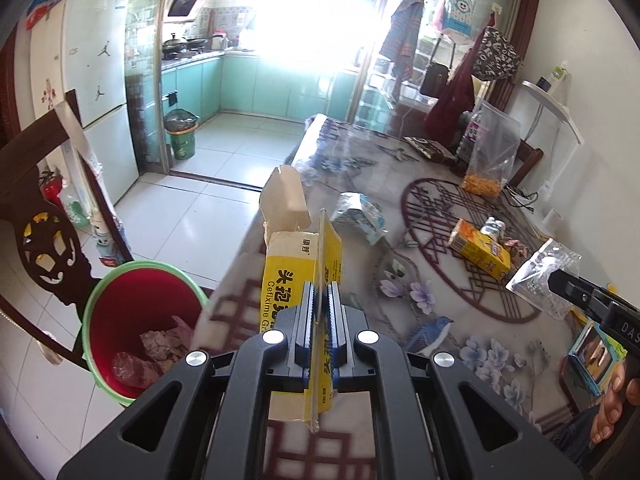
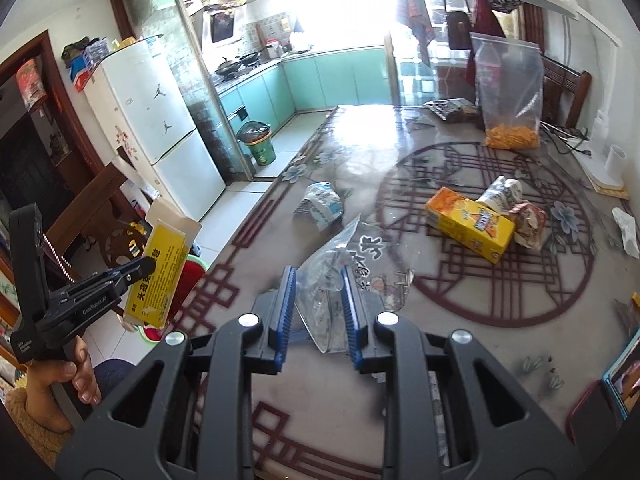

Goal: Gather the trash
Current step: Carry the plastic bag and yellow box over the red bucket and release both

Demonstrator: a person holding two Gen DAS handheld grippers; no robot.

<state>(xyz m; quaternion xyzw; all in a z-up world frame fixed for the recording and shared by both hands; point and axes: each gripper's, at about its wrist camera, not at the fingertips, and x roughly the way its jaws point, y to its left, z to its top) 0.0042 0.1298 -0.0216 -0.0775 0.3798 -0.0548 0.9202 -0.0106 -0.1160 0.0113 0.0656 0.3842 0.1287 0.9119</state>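
Observation:
My left gripper (image 1: 321,300) is shut on a flattened yellow medicine box (image 1: 298,264), held above the table's left edge, just right of the red bin with a green rim (image 1: 142,320). The right wrist view shows the box (image 2: 164,264) over the bin (image 2: 188,276). My right gripper (image 2: 318,292) is shut on a clear plastic bag (image 2: 344,264) above the table; the left wrist view shows the bag (image 1: 540,272) at the right. Still on the table lie a crumpled blue-white wrapper (image 2: 320,202), an orange-yellow carton (image 2: 470,228) and crumpled packets (image 2: 516,208).
The table (image 2: 460,340) has a floral patterned cover. A zip bag of orange snacks (image 2: 510,96), a dark packet (image 2: 454,110), a lamp base (image 2: 608,176) and a blue box (image 2: 626,376) stand on it. A dark wooden chair (image 1: 44,216) stands beside the bin. A green bin (image 1: 182,132) stands in the kitchen doorway.

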